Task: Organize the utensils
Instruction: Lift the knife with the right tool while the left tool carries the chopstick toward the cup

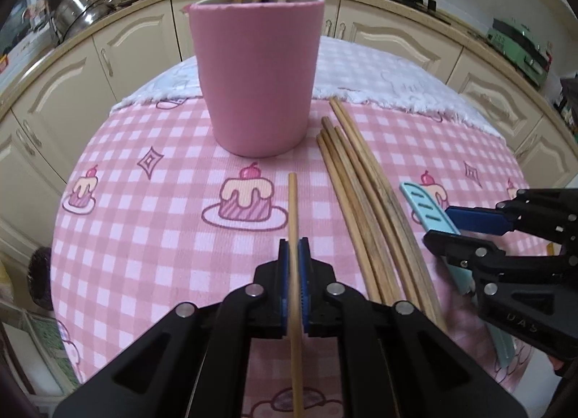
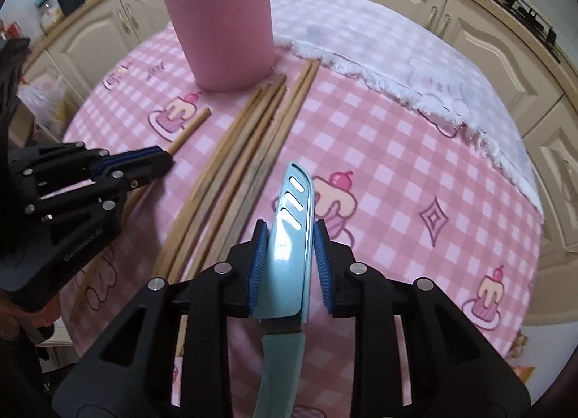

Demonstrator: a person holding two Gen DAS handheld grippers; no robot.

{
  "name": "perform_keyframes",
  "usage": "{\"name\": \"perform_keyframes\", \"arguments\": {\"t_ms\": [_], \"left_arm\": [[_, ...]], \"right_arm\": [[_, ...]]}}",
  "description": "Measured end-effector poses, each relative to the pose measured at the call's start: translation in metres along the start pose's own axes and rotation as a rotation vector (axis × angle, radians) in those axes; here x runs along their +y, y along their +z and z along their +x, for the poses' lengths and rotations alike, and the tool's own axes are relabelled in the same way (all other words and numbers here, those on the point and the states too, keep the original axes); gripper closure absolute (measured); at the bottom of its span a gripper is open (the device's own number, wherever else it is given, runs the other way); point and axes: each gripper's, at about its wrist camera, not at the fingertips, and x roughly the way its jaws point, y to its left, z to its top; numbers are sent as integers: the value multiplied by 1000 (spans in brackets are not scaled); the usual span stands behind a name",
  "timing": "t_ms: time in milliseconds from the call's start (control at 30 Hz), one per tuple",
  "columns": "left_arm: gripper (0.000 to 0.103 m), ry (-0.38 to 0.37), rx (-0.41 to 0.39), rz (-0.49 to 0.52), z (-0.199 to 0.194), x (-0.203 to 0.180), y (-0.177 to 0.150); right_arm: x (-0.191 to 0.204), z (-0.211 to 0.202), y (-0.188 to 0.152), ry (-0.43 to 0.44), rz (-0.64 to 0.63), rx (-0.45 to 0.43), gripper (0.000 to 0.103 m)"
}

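**Both tools loaded beside the pink cup**

The pink cup stood upright on the checked cloth covering the counter, with several chopsticks already standing in it.

The left tool reached level and straight toward the cup, its blue pads pressed tight on a single chopstick. That stick ran lengthwise between the jaws, its far end pointing at the cup's base and stopping short of it.

Just right of the cup's base lay a loose bundle of chopsticks, flat on the cloth and fanning back toward the cameras.

Right of that bundle, farther from the cup, the right tool angled in low over the cloth. Its jaws stood partly parted around a teal sheathed knife; the left pad touched the sheath, while a sliver of gap showed at the right pad, so a firm grip could not be confirmed. The sheath's slotted tip pointed toward the cup, handle trailing back beneath the tool.
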Motion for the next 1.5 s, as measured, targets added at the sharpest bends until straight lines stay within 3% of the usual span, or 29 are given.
{"name": "perform_keyframes", "arguments": {"t_ms": [133,233,300,333,433,600,900,1200,1500], "left_arm": [[97,28,1,46,1,-4,1],[98,-3,-3,35,1,0,1],[98,-35,-7,8,0,5,1],[99,-43,-12,-2,-1,6,0],[99,-67,-50,-38,-10,11,-3],[99,-117,-185,-81,-41,15,-4],[99,-130,-466,-134,-98,20,1],[99,-140,-663,-160,-135,28,20],[99,-155,-789,-187,-153,39,48]], "right_arm": [[0,1,0,-16,51,4,76],[0,0,-5,-15,64,-37,78],[-5,-3,-9,18,83,-72,79],[-11,-5,-13,74,113,-92,79],[-17,-18,-20,105,140,-164,79],[-29,-44,-25,170,171,-319,79],[-30,-90,-24,261,149,-591,79],[-24,-115,-8,298,139,-705,79],[-21,-139,25,312,99,-775,79]]}}
